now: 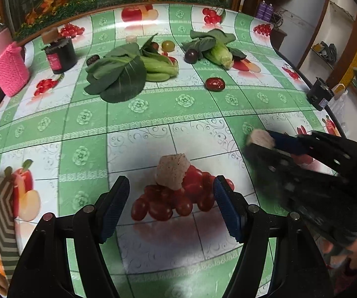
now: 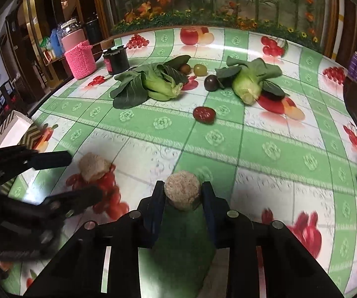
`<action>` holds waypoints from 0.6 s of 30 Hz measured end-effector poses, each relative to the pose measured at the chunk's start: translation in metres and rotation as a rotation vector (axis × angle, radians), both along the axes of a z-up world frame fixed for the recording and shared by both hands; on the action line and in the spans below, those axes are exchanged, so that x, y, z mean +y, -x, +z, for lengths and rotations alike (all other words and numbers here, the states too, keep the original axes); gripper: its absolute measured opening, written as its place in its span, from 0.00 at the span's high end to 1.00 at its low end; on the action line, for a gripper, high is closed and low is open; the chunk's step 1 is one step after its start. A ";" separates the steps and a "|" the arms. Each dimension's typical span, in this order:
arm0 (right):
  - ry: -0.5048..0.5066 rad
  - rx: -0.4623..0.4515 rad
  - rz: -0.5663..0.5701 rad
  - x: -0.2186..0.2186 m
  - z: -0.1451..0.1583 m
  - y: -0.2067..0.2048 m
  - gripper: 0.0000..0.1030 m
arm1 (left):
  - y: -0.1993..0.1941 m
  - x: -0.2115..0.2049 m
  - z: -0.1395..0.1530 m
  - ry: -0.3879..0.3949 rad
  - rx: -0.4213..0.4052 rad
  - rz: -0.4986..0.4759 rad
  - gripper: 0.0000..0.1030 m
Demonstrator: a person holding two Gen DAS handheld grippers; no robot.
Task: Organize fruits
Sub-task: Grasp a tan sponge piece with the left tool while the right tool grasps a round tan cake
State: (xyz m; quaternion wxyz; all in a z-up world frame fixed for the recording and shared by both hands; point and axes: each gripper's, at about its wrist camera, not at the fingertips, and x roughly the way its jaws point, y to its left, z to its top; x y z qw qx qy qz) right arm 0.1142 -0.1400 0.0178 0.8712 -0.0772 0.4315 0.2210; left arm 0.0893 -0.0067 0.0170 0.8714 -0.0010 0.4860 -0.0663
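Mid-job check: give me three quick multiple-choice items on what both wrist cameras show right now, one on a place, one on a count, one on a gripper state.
1. Where does the free tan block lie?
A. On the printed red tomatoes, ahead of the left gripper
B. Inside the pink knitted holder
C. On top of a bok choy

2. How many bok choy heads lie on the tablecloth?
A. One
B. Two
C. Four

3. What is the right gripper doing?
A. Open and empty
B. Out of view
C. Shut on a tan block

Answers:
1 A: the block sits on the tomato print between the open left fingers, untouched.
2 B: one bok choy lies left, another bok choy right.
3 C: the held tan block is pressed between both blue pads.
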 end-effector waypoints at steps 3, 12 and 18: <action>-0.011 0.005 -0.004 -0.005 0.000 0.008 0.70 | 0.001 -0.002 -0.004 -0.007 -0.011 -0.004 0.42; -0.032 0.019 0.003 -0.007 0.002 0.029 0.70 | 0.009 0.011 0.000 0.046 -0.009 0.004 0.79; -0.038 0.002 0.029 -0.002 0.013 0.052 0.70 | 0.039 0.024 0.007 0.054 -0.011 0.036 0.79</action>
